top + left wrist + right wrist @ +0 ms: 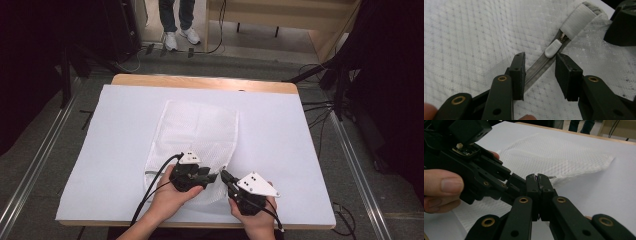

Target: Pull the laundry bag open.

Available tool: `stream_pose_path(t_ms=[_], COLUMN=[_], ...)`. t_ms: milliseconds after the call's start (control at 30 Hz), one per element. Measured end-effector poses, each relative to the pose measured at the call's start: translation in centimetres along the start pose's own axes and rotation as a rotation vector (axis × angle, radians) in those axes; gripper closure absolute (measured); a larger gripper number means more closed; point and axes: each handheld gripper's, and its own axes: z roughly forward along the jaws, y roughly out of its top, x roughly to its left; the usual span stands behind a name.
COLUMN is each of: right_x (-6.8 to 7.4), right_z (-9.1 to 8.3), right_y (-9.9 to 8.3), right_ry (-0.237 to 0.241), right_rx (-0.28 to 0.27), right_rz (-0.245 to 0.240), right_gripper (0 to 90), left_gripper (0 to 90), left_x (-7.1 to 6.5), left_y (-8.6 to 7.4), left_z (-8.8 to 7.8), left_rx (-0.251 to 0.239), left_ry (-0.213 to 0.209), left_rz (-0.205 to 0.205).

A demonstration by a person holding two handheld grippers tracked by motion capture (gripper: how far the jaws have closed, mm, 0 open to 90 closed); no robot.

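Near the table's front edge, the left gripper (540, 66) stands open astride the mesh bag's (200, 132) zipper pull (553, 48); the right gripper (539, 185) pinches the bag's corner, probably. Next, clamp the pull.

The desk (310, 150) is seen by the high view from above its near edge, looking forward and down, with floor and a standing person's legs (178, 22) beyond the far edge; the left gripper view is held very close over the mesh laundry bag (474, 37), along its zipper (541, 66); the right gripper view is set low, facing the far edge; the mesh laundry bag (554, 155) is shared by all three.
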Motion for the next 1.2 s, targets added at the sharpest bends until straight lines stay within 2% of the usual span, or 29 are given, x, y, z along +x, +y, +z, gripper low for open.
stream_pose_path(t_ms=[167, 300, 400, 433, 533, 567, 600, 633, 733, 833, 867, 900, 967, 1033, 1200], right_x=[-0.3, -0.5, -0.5, -0.6, -0.7, -0.7, -0.7, -0.7, -0.7, -0.7, -0.7, -0.8, -0.8, -0.7, -0.8], right_z=[0.0, 0.0, 0.0, 0.0, -0.1, -0.1, -0.1, -0.1, -0.1, -0.1, -0.1, -0.1, 0.0, 0.0, 0.0], right_y=[0.0, 0.1, 0.1, 0.0, 0.0, 0.0, 0.0, 0.0, 0.0, 0.0, 0.0, 0.0, -0.1, -0.1, 0.0], right_ry=[0.010, 0.032, 0.037, 0.035, 0.037, 0.037, 0.037, 0.037, 0.038, 0.034, 0.034, 0.031, 0.032, 0.033, 0.035], right_rx=[0.002, 0.006, 0.009, 0.014, 0.015, 0.014, 0.014, 0.013, 0.016, 0.020, 0.021, 0.023, 0.024, 0.025, 0.027], right_rz=[0.008, 0.015, 0.014, 0.016, 0.018, 0.023, 0.023, 0.018, 0.017, 0.022, 0.021, 0.018, 0.019, 0.019, 0.022], right_gripper=[90.0, 90.0, 90.0, 90.0, 90.0, 90.0, 90.0, 90.0, 90.0, 90.0, 90.0, 90.0, 90.0, 90.0, 90.0], left_gripper=[62.9, 73.1, 74.7, 75.4, 76.5, 75.9, 75.0, 74.2, 72.8, 69.5, 67.2, 64.4, 64.2, 65.2, 69.9], left_x=[-0.3, -0.6, -0.6, -0.4, -0.3, -0.5, -0.5, -0.7, -0.9, -1.1, -1.3, -1.4, -1.4, -1.6, -1.5], left_y=[0.0, 0.2, 0.3, 0.4, 0.5, 0.6, 0.6, 0.5, 0.4, 0.4, 0.3, 0.3, 0.2, 0.2, 0.3], left_z=[0.2, 0.3, 0.1, -0.2, -0.3, -0.1, -0.1, 0.1, 0.2, 0.2, 0.3, 0.2, 0.3, 0.4, 0.6], left_rx=[-0.007, -0.029, -0.046, -0.074, -0.081, -0.062, -0.062, -0.053, -0.053, -0.048, -0.039, -0.034, -0.038, -0.037, -0.038], left_ry=[0.008, 0.015, 0.034, 0.040, 0.043, 0.044, 0.044, 0.051, 0.052, 0.086, 0.123, 0.138, 0.130, 0.141, 0.130], left_rz=[0.034, 0.068, 0.063, 0.048, 0.050, 0.076, 0.076, 0.106, 0.123, 0.151, 0.182, 0.199, 0.212, 0.242, 0.274])
